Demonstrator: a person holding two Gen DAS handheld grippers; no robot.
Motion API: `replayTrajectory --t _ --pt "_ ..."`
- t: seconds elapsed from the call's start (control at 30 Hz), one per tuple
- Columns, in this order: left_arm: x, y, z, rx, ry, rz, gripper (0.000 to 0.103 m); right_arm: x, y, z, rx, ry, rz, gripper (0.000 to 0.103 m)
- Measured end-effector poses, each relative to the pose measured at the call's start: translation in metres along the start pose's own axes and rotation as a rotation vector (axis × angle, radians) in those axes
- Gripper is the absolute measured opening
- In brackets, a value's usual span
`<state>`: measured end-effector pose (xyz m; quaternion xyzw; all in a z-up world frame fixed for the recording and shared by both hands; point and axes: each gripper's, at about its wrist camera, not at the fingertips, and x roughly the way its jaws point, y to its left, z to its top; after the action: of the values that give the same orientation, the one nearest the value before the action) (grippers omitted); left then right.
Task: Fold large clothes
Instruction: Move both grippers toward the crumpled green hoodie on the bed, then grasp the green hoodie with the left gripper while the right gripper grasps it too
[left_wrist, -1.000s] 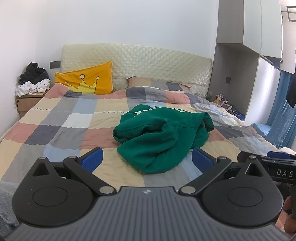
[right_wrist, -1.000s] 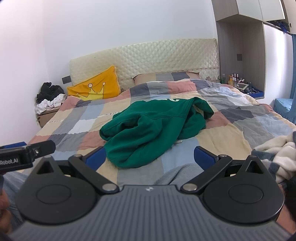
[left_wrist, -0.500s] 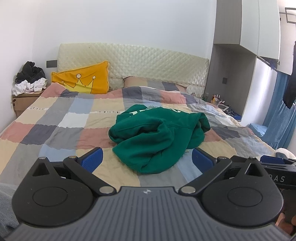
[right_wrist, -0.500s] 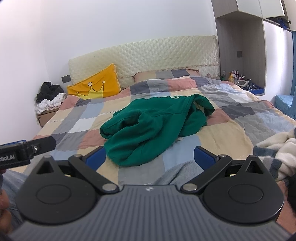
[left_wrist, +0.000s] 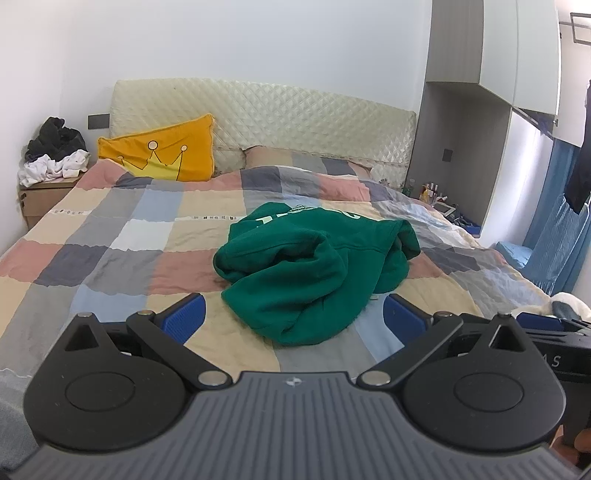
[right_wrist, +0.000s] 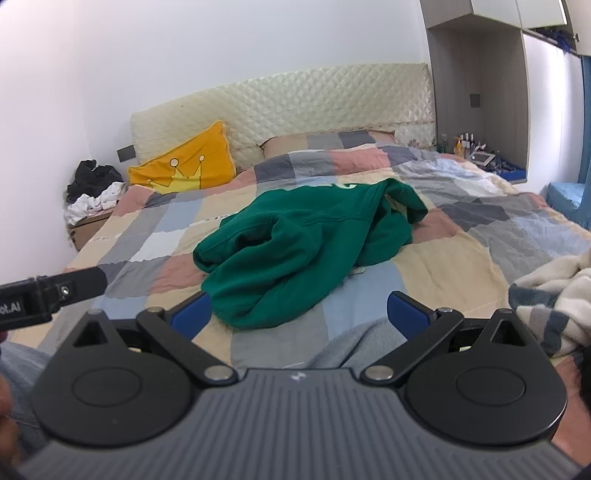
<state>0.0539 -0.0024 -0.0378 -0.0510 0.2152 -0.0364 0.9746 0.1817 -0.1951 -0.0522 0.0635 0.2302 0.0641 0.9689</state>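
Green sweatshirt (left_wrist: 314, 273) lies crumpled beyond both level grippers, left (left_wrist: 293, 314) and right (right_wrist: 301, 310), fingers apart.

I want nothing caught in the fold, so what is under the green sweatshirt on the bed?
The green sweatshirt lies crumpled on the patchwork bedspread. A small pale scrap peeks out at its right edge. Whatever else lies beneath is covered.
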Motion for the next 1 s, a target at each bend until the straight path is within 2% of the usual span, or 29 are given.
replayTrajectory --t 0.23,0.4,0.6,0.83,1.0 --pt "0.024 0.003 0.009 0.006 0.014 -0.006 0.103 0.022 -0.003 -0.001 0.018 0.007 -0.01 0.103" --pt "0.051 0.01 0.014 0.02 0.027 -0.012 0.103 0.054 -0.007 -0.002 0.035 0.005 -0.036 0.103" --pt "0.092 0.017 0.02 0.06 0.047 -0.016 0.103 0.087 -0.01 0.006 0.047 -0.005 -0.061 0.103" --pt "0.147 0.03 0.032 0.036 0.104 -0.049 0.103 0.12 -0.017 0.017 0.06 -0.041 -0.112 0.103" --pt "0.192 0.039 0.042 0.022 0.141 -0.059 0.103 0.156 -0.032 0.025 0.125 0.01 -0.1 0.103"
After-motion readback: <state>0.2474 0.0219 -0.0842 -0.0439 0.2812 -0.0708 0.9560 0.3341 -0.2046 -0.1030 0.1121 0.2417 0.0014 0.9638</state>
